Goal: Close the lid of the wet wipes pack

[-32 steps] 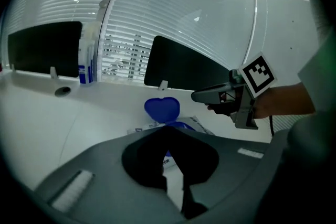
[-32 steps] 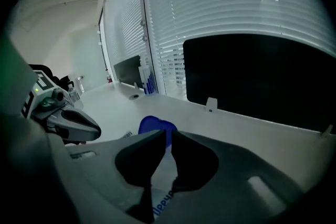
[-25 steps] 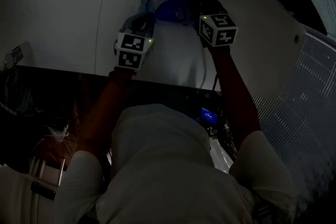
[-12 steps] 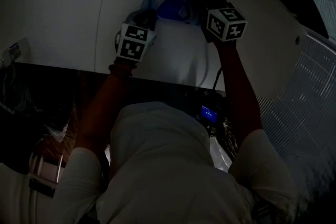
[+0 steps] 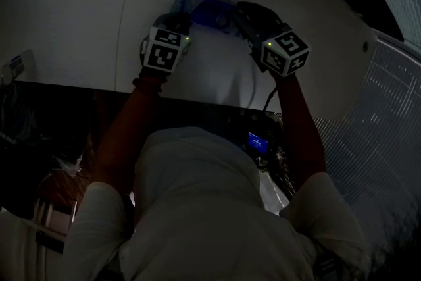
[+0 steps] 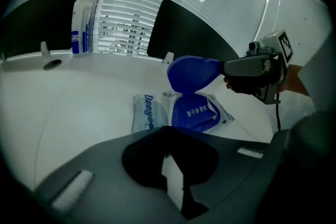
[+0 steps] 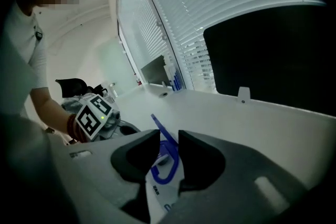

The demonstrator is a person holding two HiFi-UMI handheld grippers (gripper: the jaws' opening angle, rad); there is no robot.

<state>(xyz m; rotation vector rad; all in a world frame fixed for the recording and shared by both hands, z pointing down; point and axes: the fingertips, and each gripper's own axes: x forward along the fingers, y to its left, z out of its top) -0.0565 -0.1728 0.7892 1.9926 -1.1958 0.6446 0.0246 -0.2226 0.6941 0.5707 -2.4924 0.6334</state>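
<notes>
Closing a flip-top lid, seen at the moment of lowering. The right gripper (image 7: 169, 139) is clamped on the free edge of the blue lid (image 6: 193, 72), which shows edge-on in the narrow gap between its jaws. The wet wipes pack (image 6: 148, 117) lies flat on the white table (image 6: 79, 107), directly below and slightly ahead of those jaws, with its blue lid frame (image 6: 195, 114) under the raised lid. The pack's long axis runs across the left gripper's line of sight. The lid seems to be hinged on the frame's far edge, so the closing arc probably runs downward and toward the left gripper (image 6: 172, 181). That gripper sits at the pack's near edge with its jaws drawn almost together. A pale sliver fills the gap between them, and it cannot be told whether this is pack film or bare table. The right gripper is the nearer tool, being already on the lid.
</notes>
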